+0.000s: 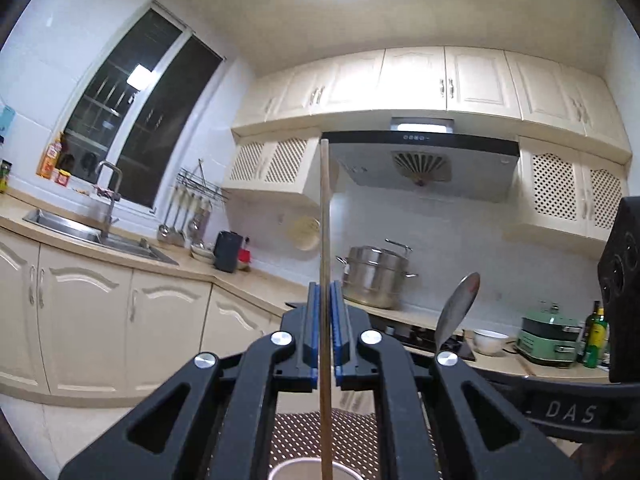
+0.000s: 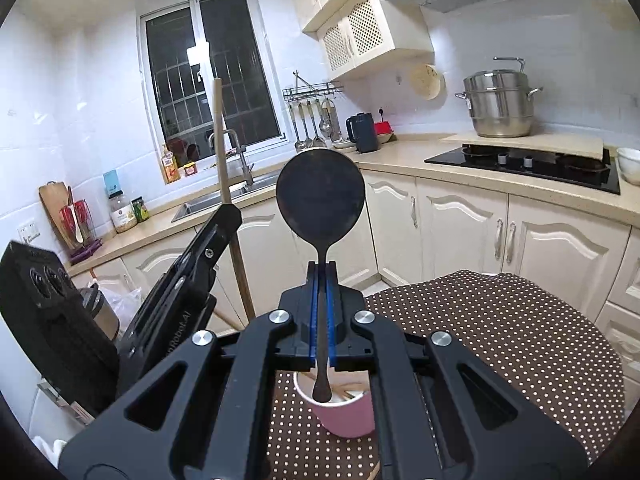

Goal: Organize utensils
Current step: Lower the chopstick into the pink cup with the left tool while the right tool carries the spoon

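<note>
The left wrist view looks level across the kitchen and shows the ceiling light, the hood [image 1: 420,160] and a green cooker [image 1: 550,340] at the far right, none of which the right wrist view takes in whole. It catches only the rim of the cup [image 1: 308,470] at the bottom edge. The right wrist view tilts down and shows the pink cup [image 2: 348,416] standing on the dotted cloth [image 2: 500,340], with wooden sticks inside, plus the cutting board [image 2: 54,204] at the left wall.

The left gripper [image 1: 326,292] is clenched on 1 chopstick [image 1: 325,208], which stands upright between the blue pads, its lower end over the cup. In the right view this gripper [image 2: 230,210] rises at a slant from the lower left.

The right gripper [image 2: 322,270] grasps the spoon [image 2: 320,196] by its handle, bowl up, handle end just above the cup's mouth. From the left the spoon [image 1: 458,304] shows edge-on, tilted.
</note>
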The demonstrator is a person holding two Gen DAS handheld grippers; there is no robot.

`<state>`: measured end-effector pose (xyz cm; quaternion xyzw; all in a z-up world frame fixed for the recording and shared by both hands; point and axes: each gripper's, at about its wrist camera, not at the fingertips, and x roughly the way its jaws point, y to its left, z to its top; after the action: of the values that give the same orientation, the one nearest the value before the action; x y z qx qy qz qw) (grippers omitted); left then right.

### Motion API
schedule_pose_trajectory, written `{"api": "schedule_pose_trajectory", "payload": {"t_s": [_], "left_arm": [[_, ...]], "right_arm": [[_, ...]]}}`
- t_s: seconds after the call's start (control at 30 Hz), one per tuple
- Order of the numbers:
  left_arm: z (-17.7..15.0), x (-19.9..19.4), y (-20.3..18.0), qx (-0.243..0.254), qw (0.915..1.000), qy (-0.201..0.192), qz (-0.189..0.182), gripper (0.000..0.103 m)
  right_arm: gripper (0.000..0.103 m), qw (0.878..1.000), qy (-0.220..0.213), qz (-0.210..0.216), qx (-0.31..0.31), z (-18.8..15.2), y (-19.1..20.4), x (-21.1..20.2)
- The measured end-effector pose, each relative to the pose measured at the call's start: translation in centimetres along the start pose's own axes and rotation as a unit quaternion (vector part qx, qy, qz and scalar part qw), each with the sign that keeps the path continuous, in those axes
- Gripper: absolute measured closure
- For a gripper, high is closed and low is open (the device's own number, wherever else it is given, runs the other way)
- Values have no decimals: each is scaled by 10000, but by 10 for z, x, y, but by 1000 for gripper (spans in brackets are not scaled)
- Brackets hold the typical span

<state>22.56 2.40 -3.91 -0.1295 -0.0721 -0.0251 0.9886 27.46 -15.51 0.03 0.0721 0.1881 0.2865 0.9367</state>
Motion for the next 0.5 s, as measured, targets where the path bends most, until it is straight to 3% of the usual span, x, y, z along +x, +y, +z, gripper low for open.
{"api": "schedule_pose_trajectory", "payload": {"t_s": [0.2, 0.5], "left_arm": [[-16, 12, -4, 49, 9999, -35, 81, 98], [-37, 12, 0, 89, 9995, 273, 120, 98]], "right_arm": [[99, 10000, 69, -24, 58, -5, -9, 14], [99, 9997, 223, -20, 20, -13, -12, 16]]}}
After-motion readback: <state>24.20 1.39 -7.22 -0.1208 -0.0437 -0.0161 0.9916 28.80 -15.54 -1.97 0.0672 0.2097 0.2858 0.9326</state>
